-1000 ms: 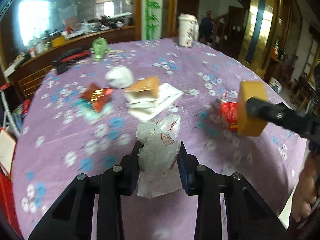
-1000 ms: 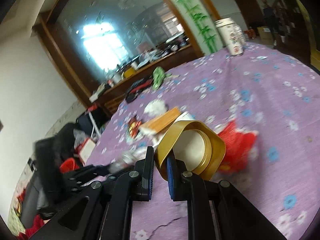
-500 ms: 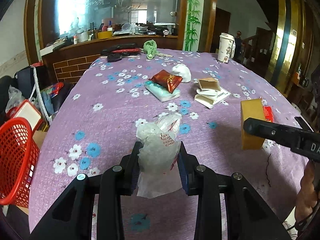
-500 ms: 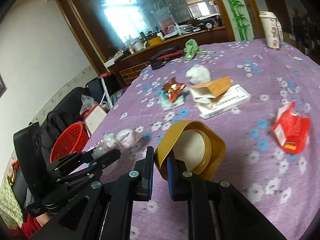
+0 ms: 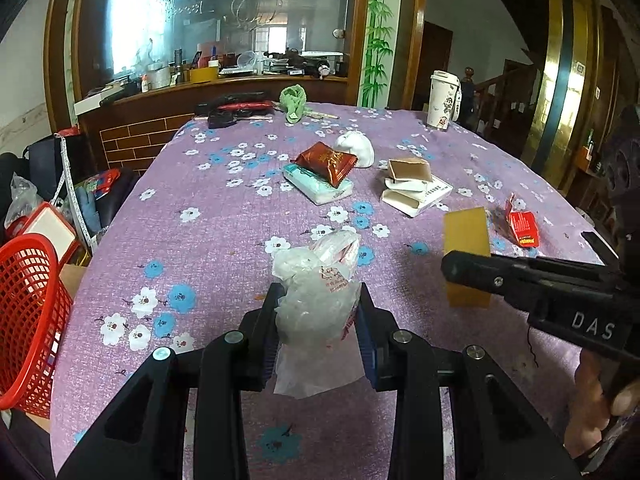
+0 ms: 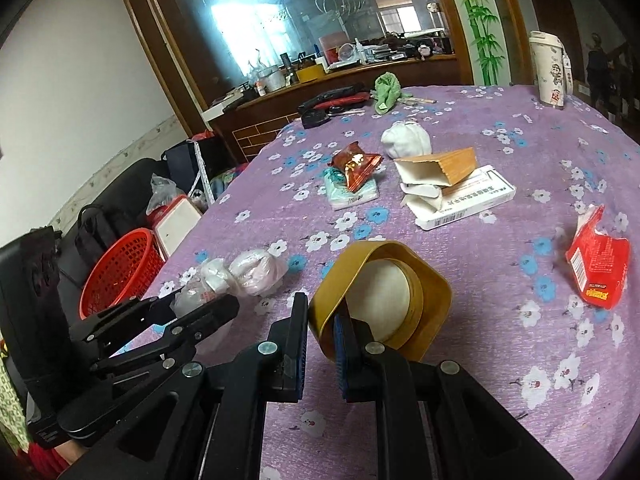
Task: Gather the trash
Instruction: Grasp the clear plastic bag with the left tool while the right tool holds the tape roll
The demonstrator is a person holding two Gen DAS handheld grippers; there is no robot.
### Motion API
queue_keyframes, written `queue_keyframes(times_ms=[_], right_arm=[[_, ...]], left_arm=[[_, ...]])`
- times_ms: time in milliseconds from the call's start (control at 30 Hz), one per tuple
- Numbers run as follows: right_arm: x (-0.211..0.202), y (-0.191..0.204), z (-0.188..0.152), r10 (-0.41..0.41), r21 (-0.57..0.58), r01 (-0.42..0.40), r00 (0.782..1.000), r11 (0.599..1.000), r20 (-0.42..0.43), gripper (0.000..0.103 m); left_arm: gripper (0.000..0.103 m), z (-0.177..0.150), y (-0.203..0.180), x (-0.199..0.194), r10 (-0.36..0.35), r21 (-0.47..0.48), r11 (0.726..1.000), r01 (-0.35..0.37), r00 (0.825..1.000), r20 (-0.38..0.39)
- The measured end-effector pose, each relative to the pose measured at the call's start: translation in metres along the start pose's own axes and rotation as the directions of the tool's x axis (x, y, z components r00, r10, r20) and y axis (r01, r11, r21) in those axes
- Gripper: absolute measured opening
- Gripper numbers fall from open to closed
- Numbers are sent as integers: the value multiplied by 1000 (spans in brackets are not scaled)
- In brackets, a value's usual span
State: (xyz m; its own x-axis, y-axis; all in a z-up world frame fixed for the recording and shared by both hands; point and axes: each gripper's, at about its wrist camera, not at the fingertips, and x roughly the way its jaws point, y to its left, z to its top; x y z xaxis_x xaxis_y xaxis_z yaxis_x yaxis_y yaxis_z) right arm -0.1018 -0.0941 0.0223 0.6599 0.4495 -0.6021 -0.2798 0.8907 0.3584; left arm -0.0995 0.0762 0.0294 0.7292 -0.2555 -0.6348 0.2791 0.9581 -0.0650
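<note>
Both grippers have swung away from the far side of the surface (image 5: pixel 224 240) and toward the red basket (image 5: pixel 28 320), which was out of the left wrist view a second ago and now stands at its left edge, below the surface. In the last half second they have almost stopped. The left gripper (image 5: pixel 320 316) keeps its jaws pressed on a crumpled plastic bag (image 5: pixel 316 292); the bag hangs between them, above the cloth, nearer to the basket than any other trash. The right gripper (image 6: pixel 322 336) has its jaws narrow, pinching the wall of a squashed yellow tape roll (image 6: pixel 384 292), which is also lifted and is further from the basket than the bag.

I think this means two pieces are already collected and are being carried to the basket; dropping them in is the step that remains.

More trash still lies on the surface, all beyond the bag as seen from the basket: a red wrapper (image 5: pixel 328 162) on a tissue pack (image 5: pixel 318 186), a white wad (image 5: pixel 356 146), some opened cartons (image 5: pixel 414 184), and a torn red box (image 5: pixel 522 226) farthest from the basket.

The surface wears a purple cloth with flowers. At its far end stand a cup (image 5: pixel 442 98) and a green rag (image 5: pixel 294 102). Behind is a wooden counter with clutter and a big glass pane.
</note>
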Motion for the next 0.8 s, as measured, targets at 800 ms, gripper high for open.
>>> queue_keyframes(times_ms=[800], right_arm=[[-11, -15, 1, 20, 45, -20, 1000, 999, 10, 12]], left_arm=[[33, 1, 2, 3, 14, -7, 1000, -14, 1000, -15]])
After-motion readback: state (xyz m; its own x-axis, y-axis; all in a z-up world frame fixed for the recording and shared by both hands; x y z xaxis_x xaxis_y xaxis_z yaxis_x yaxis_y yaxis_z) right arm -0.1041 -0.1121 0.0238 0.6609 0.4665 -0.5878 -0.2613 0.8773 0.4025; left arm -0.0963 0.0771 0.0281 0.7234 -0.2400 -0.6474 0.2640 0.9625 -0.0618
